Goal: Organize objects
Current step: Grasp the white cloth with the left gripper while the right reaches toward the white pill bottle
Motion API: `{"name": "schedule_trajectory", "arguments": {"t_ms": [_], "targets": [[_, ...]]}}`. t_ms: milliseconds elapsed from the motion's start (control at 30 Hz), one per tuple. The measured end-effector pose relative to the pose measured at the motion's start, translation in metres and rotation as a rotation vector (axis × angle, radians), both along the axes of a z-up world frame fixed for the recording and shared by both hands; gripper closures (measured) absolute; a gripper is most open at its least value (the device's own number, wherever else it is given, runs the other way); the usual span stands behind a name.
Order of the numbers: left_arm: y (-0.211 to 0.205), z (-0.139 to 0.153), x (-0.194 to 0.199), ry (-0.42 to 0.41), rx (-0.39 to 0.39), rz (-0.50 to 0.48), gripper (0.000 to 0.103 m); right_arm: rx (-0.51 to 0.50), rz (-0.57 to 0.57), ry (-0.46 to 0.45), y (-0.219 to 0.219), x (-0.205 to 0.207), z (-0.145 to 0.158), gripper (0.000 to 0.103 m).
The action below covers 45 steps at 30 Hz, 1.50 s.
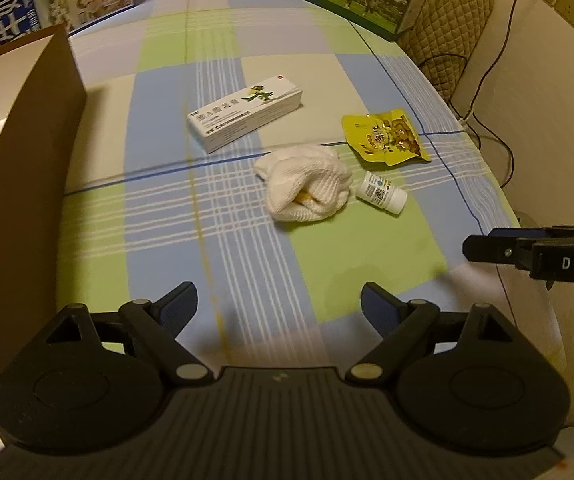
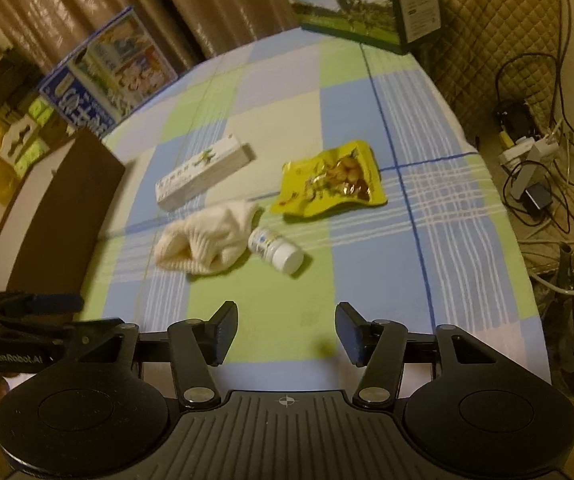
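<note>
Two hand-held tools are hovering over a counter (image 1: 367,240) draped in a checked cloth, with four loose items lying near its middle. The left tool (image 1: 279,306) is standing wide open and holding nothing; the right tool (image 2: 285,332) is standing partly open, likewise empty. A long white carton (image 1: 245,114) is lying flat, apart from the rest; being stiff and light, it should be taking a grip best across its narrow sides. A crumpled white cloth (image 1: 305,184) is lying just in front of it; soft and yielding, it is likely to need a deep pinch into a fold. A small white bottle (image 2: 275,249) is lying on its side, touching or nearly touching the cloth; smooth and round, it may roll, so gripping across the body seems safest. A yellow snack pouch (image 2: 329,178) is lying flat beyond the bottle; thin and crinkly, it should be lifting best by an edge. A brown box (image 1: 27,184) is standing at the left.
</note>
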<state>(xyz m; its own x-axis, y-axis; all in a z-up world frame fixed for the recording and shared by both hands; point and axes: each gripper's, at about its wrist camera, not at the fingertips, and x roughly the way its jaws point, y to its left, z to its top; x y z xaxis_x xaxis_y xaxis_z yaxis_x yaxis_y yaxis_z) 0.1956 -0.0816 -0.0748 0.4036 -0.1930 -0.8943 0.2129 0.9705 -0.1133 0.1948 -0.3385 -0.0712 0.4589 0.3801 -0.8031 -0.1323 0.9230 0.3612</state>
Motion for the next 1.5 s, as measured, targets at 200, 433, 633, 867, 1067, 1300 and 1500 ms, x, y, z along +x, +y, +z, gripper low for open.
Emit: {"name": "schedule_trajectory", "arguments": {"t_ms": [200, 433, 633, 867, 1067, 1300, 1500], "targets": [[-0.01, -0.005, 0.014, -0.01, 0.002, -0.03, 0.016, -0.008, -0.032, 0.005, -0.007, 0.011, -0.003, 0.05], [-0.022, -0.012, 0.034, -0.039, 0.011, -0.071, 0.017, -0.024, -0.038, 0.01, -0.011, 0.018, -0.009, 0.05], [-0.036, -0.022, 0.056, -0.078, 0.023, -0.117, 0.017, -0.034, -0.053, 0.004, -0.012, 0.026, -0.012, 0.05], [-0.052, -0.037, 0.082, -0.09, 0.037, -0.146, 0.018, -0.04, -0.078, 0.01, -0.021, 0.033, -0.015, 0.05], [-0.058, -0.052, 0.099, -0.082, 0.044, -0.128, 0.021, -0.042, -0.084, 0.021, -0.024, 0.037, -0.02, 0.05], [-0.057, -0.06, 0.105, -0.094, 0.021, -0.119, 0.039, -0.037, -0.062, 0.029, -0.019, 0.041, -0.025, 0.05], [-0.047, -0.057, 0.098, -0.12, -0.002, -0.109, 0.066, -0.036, 0.008, 0.02, -0.005, 0.047, -0.029, 0.05]]}}
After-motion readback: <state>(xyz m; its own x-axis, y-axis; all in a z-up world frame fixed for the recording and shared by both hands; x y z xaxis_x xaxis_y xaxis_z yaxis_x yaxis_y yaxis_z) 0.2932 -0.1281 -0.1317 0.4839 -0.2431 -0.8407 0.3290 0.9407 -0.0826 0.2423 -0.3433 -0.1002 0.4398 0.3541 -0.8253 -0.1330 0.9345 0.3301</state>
